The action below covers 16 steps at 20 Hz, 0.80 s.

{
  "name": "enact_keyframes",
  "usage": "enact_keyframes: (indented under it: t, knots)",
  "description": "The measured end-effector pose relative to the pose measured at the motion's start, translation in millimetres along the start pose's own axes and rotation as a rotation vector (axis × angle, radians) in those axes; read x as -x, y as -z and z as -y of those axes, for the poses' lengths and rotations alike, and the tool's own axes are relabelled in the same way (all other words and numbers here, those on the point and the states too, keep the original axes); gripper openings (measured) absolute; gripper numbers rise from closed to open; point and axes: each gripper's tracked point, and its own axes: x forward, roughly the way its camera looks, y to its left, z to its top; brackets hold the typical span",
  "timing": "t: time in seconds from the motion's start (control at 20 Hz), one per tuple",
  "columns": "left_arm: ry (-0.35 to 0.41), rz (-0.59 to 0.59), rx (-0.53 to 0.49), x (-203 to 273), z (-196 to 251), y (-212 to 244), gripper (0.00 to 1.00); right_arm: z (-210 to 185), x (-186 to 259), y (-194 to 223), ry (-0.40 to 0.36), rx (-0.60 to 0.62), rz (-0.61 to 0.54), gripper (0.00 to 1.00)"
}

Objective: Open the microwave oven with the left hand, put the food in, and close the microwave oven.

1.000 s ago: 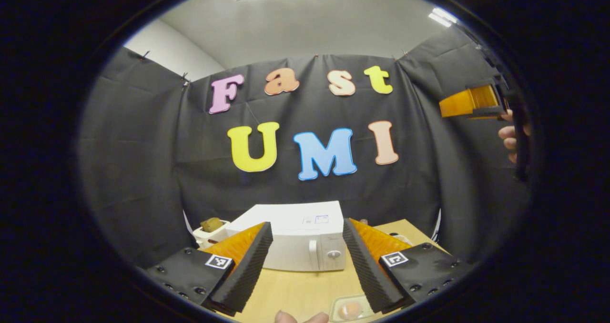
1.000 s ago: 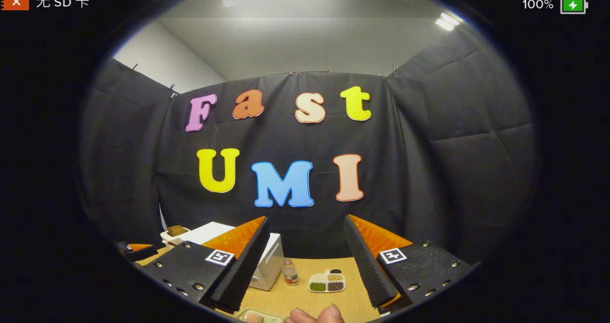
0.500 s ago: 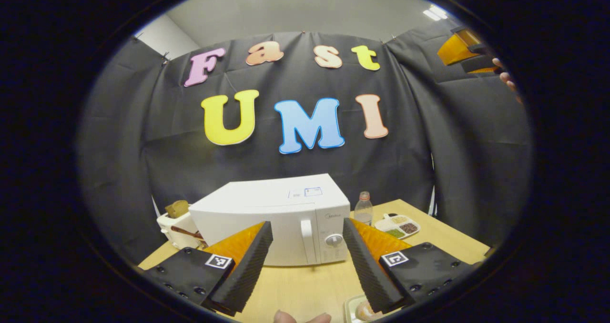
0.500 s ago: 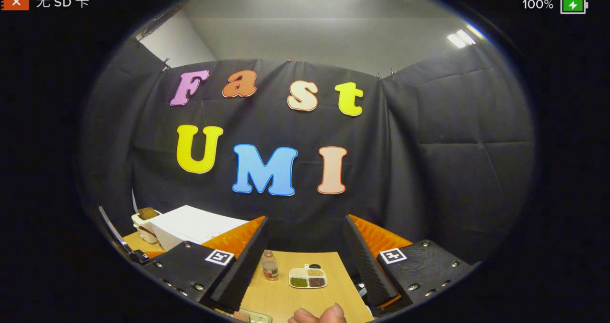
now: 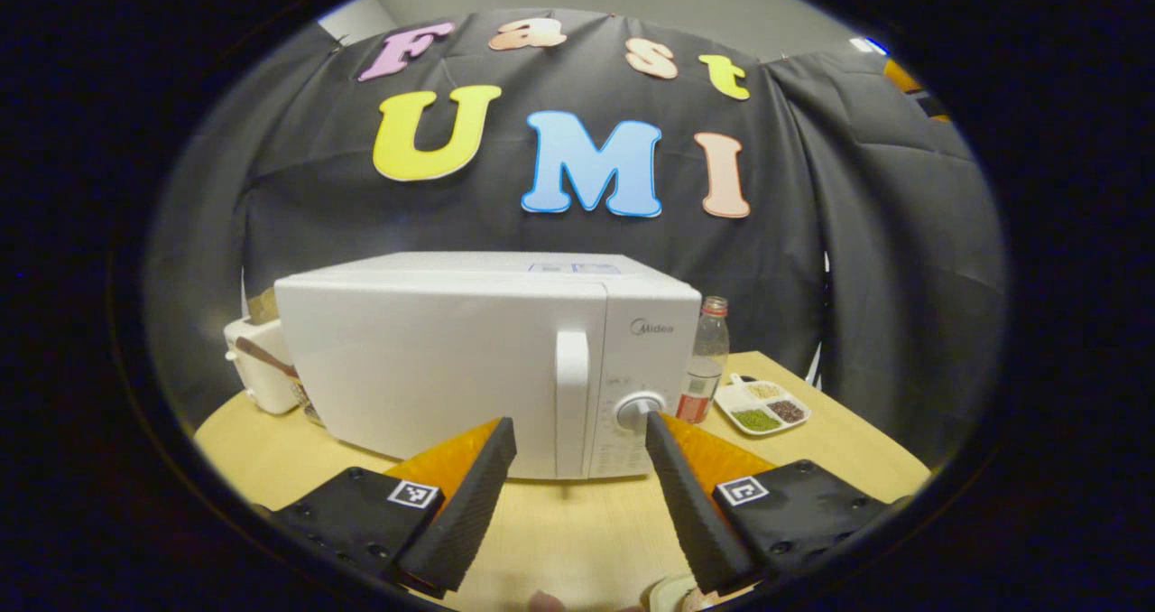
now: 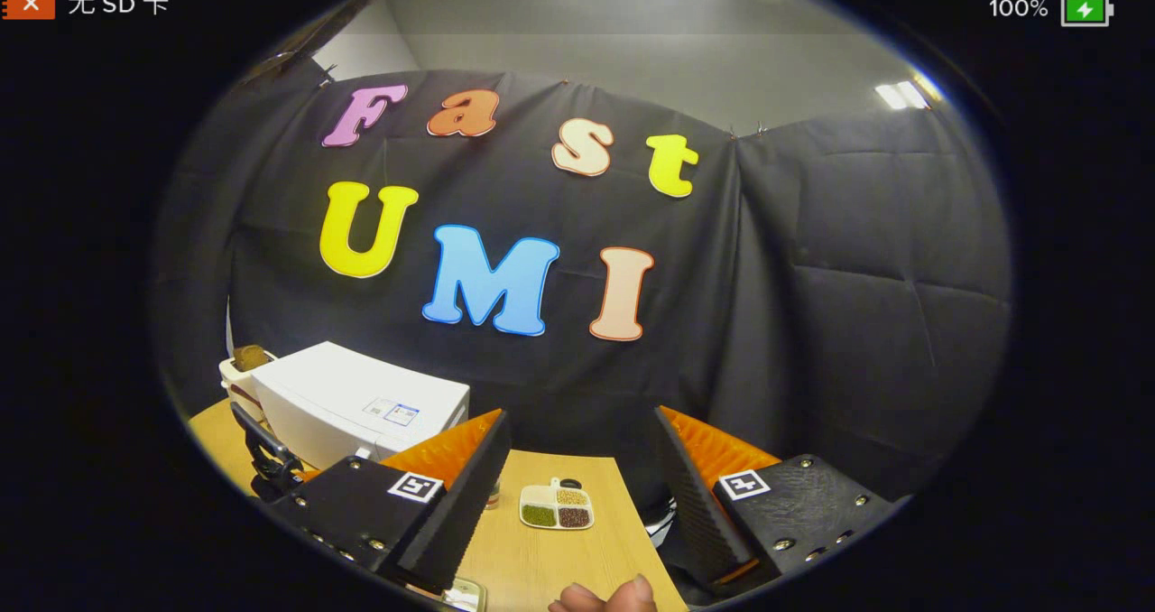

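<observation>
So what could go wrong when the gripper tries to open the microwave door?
The open left gripper faces the white microwave oven, lined up roughly between its upright white door handle and the round dial, so it might catch the dial instead. A hard pull could slide the oven on the wooden table. The small clear bottle stands close beside it and might tip.

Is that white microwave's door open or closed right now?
Closed. In the left gripper view the microwave door sits flush with its front, and the handle is untouched; the left gripper is open before it.
</observation>
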Motion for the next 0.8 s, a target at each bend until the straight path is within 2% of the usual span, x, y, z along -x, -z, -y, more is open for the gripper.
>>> enact_keyframes:
  t: [0.4,0.45,0.5,0.7,0.75,0.8]
  knots:
    - [0.014,-0.013,-0.019,-52.8,-6.7,21.6,0.82,-10.6,-11.0,7.2,-0.003,0.028,-0.030,0.96]
    - [0.022,-0.025,-0.023,-58.7,-5.4,26.4,0.72,-11.2,-10.8,6.4,-0.003,0.026,-0.030,0.96]
    - [0.028,-0.027,-0.023,-63.2,-4.3,26.0,0.72,-10.1,-11.1,7.1,-0.002,0.026,-0.029,0.96]
    - [0.025,-0.031,0.012,-60.8,0.2,21.9,0.46,-11.1,-9.3,7.9,-0.006,0.021,-0.031,0.95]
    - [0.022,-0.032,0.011,-71.7,-0.9,26.1,0.35,-11.2,-8.1,6.4,-0.006,0.015,-0.031,0.95]
    - [0.016,-0.038,0.000,-71.8,-1.3,27.4,0.31,-10.9,-6.6,4.6,-0.006,0.010,-0.028,0.95]
